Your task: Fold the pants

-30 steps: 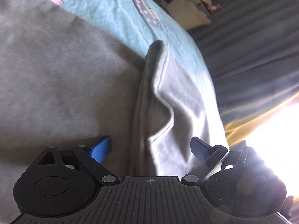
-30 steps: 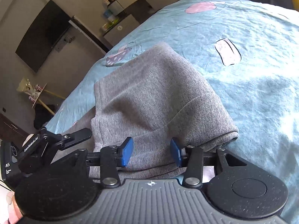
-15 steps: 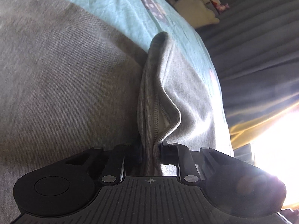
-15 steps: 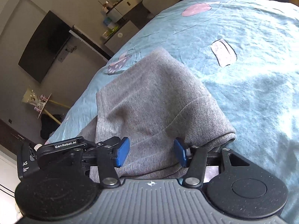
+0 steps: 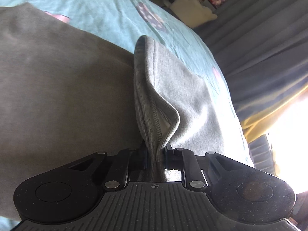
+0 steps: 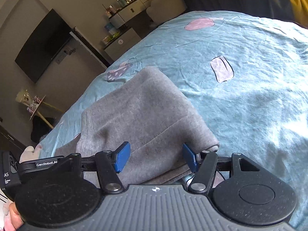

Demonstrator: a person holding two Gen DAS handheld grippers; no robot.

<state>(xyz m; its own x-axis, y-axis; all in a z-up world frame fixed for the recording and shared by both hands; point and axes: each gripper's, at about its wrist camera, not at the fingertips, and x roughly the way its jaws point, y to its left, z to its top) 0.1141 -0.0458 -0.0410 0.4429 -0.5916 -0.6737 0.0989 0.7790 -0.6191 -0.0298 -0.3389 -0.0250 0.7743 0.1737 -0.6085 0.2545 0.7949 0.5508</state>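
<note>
- The left claw [image 5: 155, 155] is pinching a ribbed hem of the grey pants [image 5: 63, 96] lying on the bed [image 5: 107, 13].
- The right claw [image 6: 155, 156], jaws just opening, is hovering empty over the pants.
- Folding is looking partly done; this fold is still remaining.

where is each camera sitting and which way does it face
Left wrist view: sits on the left tool, looking along it and down across the grey pants toward dark curtains; the tool is shut on a ribbed edge of the pants.
Right wrist view: sits on the right tool, facing over the pants toward a wall TV; its jaws have been opening and are open, and a bit of a hand shows.
Both share the pants, the blue bedsheet and a purple mushroom print.
</note>
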